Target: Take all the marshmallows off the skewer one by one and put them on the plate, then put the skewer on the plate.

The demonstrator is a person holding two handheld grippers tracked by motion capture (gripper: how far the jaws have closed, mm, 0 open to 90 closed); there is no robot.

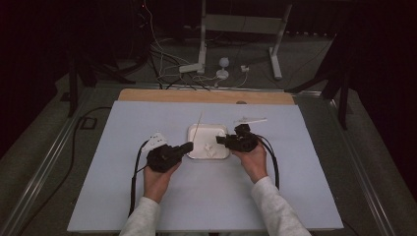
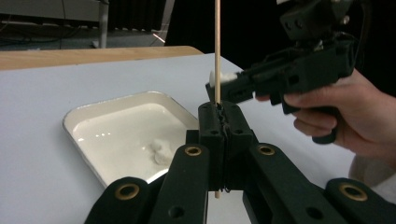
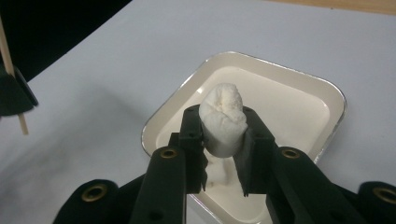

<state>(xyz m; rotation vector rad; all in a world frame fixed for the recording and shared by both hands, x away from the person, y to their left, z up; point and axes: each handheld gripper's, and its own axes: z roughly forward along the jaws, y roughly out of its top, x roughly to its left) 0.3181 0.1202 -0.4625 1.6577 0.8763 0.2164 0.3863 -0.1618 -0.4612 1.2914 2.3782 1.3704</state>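
Observation:
My left gripper [image 2: 220, 116] is shut on a thin wooden skewer [image 2: 217, 51] that stands upright between its jaws; from above the skewer [image 1: 196, 129] leans over the white tray [image 1: 196, 129]. My right gripper [image 3: 223, 133] is shut on a white marshmallow [image 3: 223, 116], held above the tray [image 3: 299, 93]. In the left gripper view the right gripper [image 2: 224, 86] carries the marshmallow [image 2: 226, 77] close beside the skewer. Another marshmallow [image 2: 161, 150] lies in the tray [image 2: 84, 114]. In the high view the left gripper [image 1: 187, 147] and right gripper [image 1: 220, 141] flank the tray.
A light blue mat [image 1: 206, 196] covers the table, with a wooden edge [image 1: 206, 96] at the back. White scraps [image 1: 251, 120] lie behind the tray and a white piece [image 1: 156, 139] sits by the left hand. Cables and stand legs [image 1: 201, 64] lie on the floor beyond.

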